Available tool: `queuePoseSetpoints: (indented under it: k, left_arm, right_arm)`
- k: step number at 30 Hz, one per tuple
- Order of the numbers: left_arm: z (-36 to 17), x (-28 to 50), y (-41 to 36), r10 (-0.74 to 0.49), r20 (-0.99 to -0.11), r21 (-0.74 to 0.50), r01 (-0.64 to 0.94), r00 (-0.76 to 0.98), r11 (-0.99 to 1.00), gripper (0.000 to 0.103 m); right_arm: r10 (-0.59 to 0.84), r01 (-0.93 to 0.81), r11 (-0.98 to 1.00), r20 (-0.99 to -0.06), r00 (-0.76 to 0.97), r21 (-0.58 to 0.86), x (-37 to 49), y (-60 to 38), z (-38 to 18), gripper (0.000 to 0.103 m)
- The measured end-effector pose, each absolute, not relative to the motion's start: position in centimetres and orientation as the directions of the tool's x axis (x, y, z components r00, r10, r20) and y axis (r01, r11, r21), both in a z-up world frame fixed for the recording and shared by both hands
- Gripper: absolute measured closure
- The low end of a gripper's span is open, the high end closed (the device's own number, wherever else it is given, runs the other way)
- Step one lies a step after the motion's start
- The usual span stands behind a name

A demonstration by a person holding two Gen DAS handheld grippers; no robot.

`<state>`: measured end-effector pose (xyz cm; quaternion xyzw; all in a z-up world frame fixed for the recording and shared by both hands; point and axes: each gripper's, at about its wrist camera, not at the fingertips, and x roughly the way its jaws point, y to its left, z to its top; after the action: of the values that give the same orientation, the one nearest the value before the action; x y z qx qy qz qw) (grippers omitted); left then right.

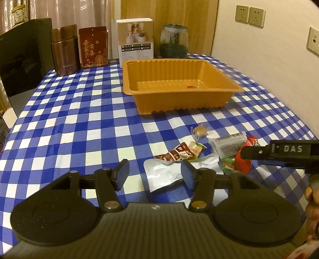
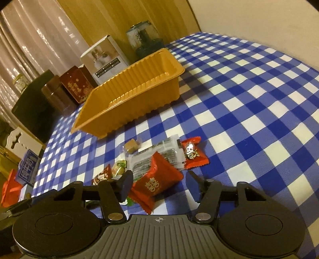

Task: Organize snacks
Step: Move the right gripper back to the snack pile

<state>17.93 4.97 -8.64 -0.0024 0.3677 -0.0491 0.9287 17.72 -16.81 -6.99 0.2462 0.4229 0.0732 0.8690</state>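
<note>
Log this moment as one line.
left gripper: open, over silver pouch | right gripper: open, around red packet | orange tray: nearly empty

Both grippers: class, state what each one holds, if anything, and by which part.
Nothing is held. The left gripper is open above the silver pouch; the right gripper is open around the red packet, not clamped.

This is a home, probably a dining corner. A table with a blue-and-white checked cloth (image 1: 79, 111) stands by a curtain (image 1: 59, 14), wall sockets (image 1: 250, 15), a tea tin (image 1: 64, 49) and a red gift box (image 1: 93, 47).
</note>
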Motion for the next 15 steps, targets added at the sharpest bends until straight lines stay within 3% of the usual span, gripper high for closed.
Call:
queuePoseSetpoints:
  k: [6,12,15]
  left_arm:
    - [-8.8,18.1,5.1,-0.095,-0.686,-0.046,0.087,0.722,0.995,0.047]
    - [-8.9,18.1,5.0,-0.101,-0.692,-0.048,0.094,0.715,0.994,0.046]
    - [-8.9,18.1,4.9,-0.105,-0.692,-0.049,0.098,0.715,0.994,0.045]
  right_arm:
    - [0.305,0.057,0.902,-0.725,0.617,0.428,18.1,-15.5,-7.2,0.052]
    - [0.331,-0.011,0.912,-0.720,0.610,0.410,18.0,-14.7,-6.7,0.073]
    - [0.325,-0.058,0.928,-0.723,0.609,0.368,17.8,-14.3,-6.1,0.076]
